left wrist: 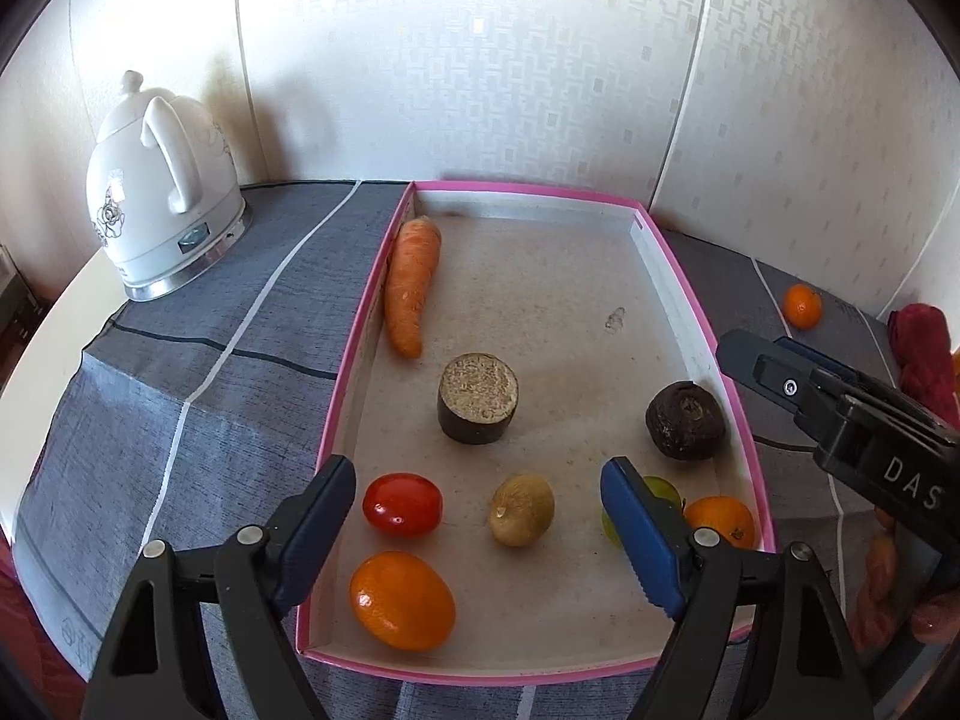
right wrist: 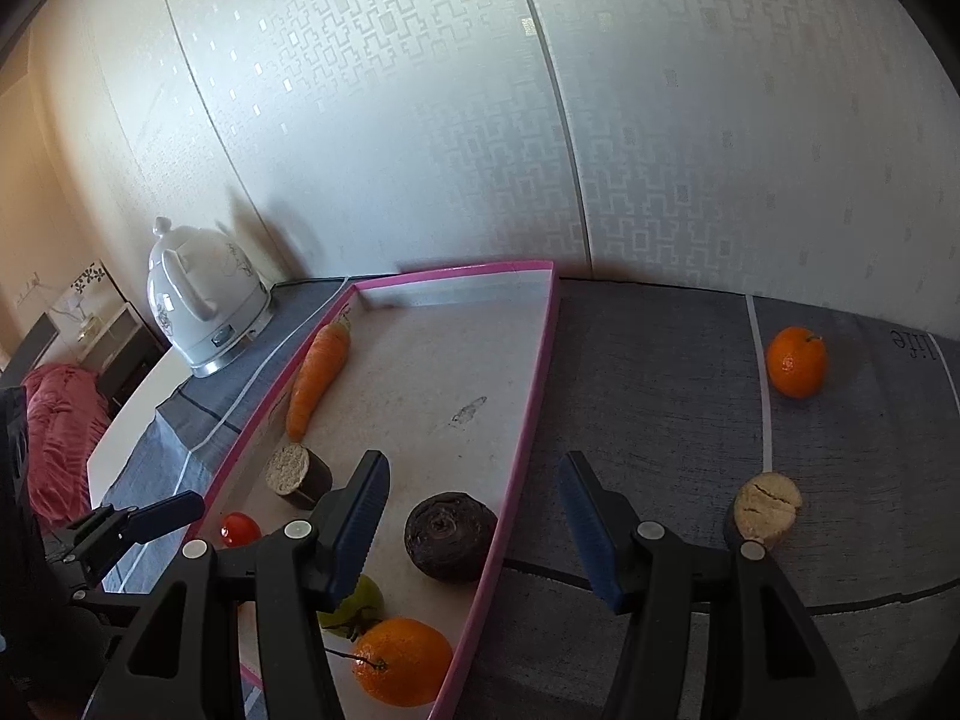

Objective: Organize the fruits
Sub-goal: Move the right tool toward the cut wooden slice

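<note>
A pink-edged tray (left wrist: 699, 312) sits on a grey cloth (left wrist: 198, 420), w/ food inside.

In the tray: a carrot (left wrist: 411, 285) lies along the far left wall. A cut dark stub (left wrist: 478, 397) stands near the middle. A dark beet (left wrist: 686, 418) sits by the right wall. Near end, left to right: a red tomato (left wrist: 402, 504), a kiwi (left wrist: 521, 509), a green fruit (left wrist: 660, 495) partly hidden, & a small orange (left wrist: 720, 520). A bigger orange (left wrist: 401, 599) is nearest, at the left.

Left gripper (left wrist: 477, 531) hangs over the near end, jaws wide, nothing in them. Right gripper (right wrist: 474, 528) is over the tray's right edge, jaws partly apart, holding nothing.

Outside the tray, on the cloth to the right: one more orange (right wrist: 797, 361) far off & a cut stub piece (right wrist: 765, 507) nearer. A white kettle (left wrist: 159, 192) stands far left.
</note>
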`<state>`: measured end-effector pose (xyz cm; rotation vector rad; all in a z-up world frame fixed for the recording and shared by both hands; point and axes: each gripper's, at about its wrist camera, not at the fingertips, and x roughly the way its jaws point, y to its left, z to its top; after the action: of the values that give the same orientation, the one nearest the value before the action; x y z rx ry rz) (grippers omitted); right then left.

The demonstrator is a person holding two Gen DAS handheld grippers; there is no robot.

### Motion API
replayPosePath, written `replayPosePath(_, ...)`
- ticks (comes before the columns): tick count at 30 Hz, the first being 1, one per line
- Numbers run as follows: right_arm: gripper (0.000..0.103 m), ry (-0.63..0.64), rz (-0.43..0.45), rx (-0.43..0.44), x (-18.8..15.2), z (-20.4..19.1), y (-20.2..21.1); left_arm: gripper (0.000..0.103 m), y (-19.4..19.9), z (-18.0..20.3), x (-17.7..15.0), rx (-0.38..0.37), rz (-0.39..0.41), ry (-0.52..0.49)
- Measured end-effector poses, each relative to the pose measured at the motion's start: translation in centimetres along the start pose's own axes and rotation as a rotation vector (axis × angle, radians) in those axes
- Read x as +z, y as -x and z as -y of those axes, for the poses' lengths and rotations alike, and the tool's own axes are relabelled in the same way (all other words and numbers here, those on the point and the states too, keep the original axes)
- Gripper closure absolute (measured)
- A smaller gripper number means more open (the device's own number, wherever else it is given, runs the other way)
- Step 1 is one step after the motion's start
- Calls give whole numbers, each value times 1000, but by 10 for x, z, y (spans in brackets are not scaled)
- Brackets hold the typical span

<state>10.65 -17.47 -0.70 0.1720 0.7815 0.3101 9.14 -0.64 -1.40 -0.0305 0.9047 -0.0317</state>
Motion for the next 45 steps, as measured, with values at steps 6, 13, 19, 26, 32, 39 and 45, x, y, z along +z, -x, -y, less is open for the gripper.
replayPosePath(6, 43, 43, 9, 5, -3, -11, -1, 18, 0, -1, 0, 10, 3, -9)
replayPosePath(13, 44, 92, 22, 5, -5, -22, 1, 17, -1, 0, 1, 18, 0, -9)
replayPosePath(19, 44, 92, 4, 1, -8, -20, 1, 14, -2, 4, 3, 19, -3, -15)
replayPosePath(26, 44, 71, 8, -28, -11, -12, 9, 14, -4, 10, 5, 16, -11, -19)
replayPosePath(32, 44, 28, 15, -57, -13, 11, 21, 14, -4, 23, 8, -23, -14, -31)
replayPosePath(39, 44, -28, 28, -102, -14, 40, 34, 14, -2, 46, 10, -41, 5, -76)
replayPosePath(45, 44, -70, 36, -139, -12, 63, 44, 11, -1, 68, 9, -83, 17, -118)
